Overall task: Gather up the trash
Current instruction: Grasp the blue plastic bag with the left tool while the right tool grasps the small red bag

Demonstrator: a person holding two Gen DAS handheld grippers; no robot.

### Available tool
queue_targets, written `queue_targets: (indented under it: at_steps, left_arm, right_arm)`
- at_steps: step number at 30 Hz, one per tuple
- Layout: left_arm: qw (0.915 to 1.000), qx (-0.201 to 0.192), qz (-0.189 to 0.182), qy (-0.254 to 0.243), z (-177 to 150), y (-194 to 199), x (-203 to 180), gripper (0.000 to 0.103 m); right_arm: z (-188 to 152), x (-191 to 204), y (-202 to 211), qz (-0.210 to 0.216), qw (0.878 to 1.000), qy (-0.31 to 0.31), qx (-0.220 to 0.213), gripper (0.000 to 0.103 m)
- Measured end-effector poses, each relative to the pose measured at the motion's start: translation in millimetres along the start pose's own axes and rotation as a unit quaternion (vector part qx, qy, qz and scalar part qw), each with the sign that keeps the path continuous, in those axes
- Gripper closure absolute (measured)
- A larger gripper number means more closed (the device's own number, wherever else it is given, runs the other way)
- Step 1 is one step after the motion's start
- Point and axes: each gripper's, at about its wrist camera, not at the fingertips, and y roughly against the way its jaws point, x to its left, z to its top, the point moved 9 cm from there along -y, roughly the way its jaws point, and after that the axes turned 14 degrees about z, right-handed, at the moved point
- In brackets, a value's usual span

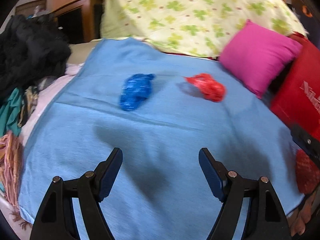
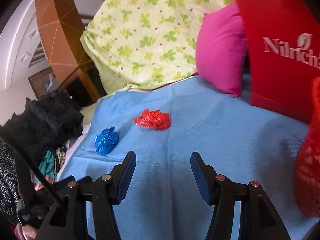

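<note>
The left gripper [image 1: 160,156] hangs above the light blue cloth [image 1: 160,136] with its jaws spread wide and nothing between them. Ahead of it and slightly left lies a crumpled blue plastic bag [image 1: 136,92]; ahead to the right, apart from that one, a crumpled red plastic bag [image 1: 208,87]. The right gripper [image 2: 163,160] is likewise spread and empty, with both bags ahead to its left. A red mesh bag [image 2: 308,180] hangs at its right, a red box [image 2: 280,50] and a magenta pillow [image 2: 220,50] beyond.
</note>
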Motion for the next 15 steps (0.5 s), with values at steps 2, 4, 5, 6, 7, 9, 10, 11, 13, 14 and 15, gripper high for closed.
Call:
queue_targets:
  at_steps: [2, 4, 5, 6, 7, 9, 10, 11, 13, 14, 15]
  left_arm:
    - [0.9997, 0.002, 0.023, 0.005, 6.2, -12.5, 10.1, 0.024]
    - [0.999, 0.001, 0.043, 0.011, 14.2, -26.7, 20.7, 0.024]
    - [0.9986, 0.0, 0.052, 0.012, 18.0, -33.4, 26.2, 0.024]
    - [0.9981, -0.001, 0.06, 0.014, 21.9, -40.2, 30.5, 0.024]
    - [0.9977, -0.002, 0.065, 0.018, 26.5, -47.3, 34.3, 0.024]
    - [0.997, -0.007, 0.073, 0.025, 35.8, -60.6, 40.1, 0.024]
    - [0.9966, -0.01, 0.077, 0.028, 41.3, -66.4, 42.1, 0.024]
    - [0.9962, -0.014, 0.08, 0.031, 46.5, -72.1, 44.2, 0.024]
    - [0.9957, -0.021, 0.081, 0.04, 55.4, -81.2, 45.8, 0.024]
    - [0.9953, -0.023, 0.083, 0.045, 60.5, -86.7, 47.3, 0.024]
    - [0.9949, -0.025, 0.084, 0.049, 64.9, -91.5, 48.5, 0.024]
  right_arm:
    - [1.5, -2.5, -18.9, 0.007, 1.0, -0.005, 0.012, 0.043]
    - [4.1, -4.6, -33.8, 0.008, 1.0, -0.004, 0.016, 0.043]
    - [4.4, -6.6, -41.1, 0.005, 1.0, -0.001, 0.019, 0.043]
    - [5.2, -7.8, -47.9, 0.005, 1.0, 0.0, 0.024, 0.043]
    - [5.5, -8.4, -53.2, 0.008, 1.0, 0.001, 0.026, 0.043]
    - [7.4, -10.0, -66.6, 0.014, 1.0, 0.006, 0.027, 0.043]
    - [7.2, -11.2, -71.5, 0.014, 0.999, 0.007, 0.028, 0.043]
    - [7.2, -13.7, -79.4, 0.017, 0.999, 0.007, 0.033, 0.043]
    - [8.1, -18.9, -90.4, 0.017, 0.999, 0.005, 0.036, 0.043]
    - [10.3, -24.0, -99.3, 0.016, 0.999, 0.0, 0.04, 0.043]
    - [12.2, -26.6, -103.8, 0.017, 0.999, -0.005, 0.043, 0.043]
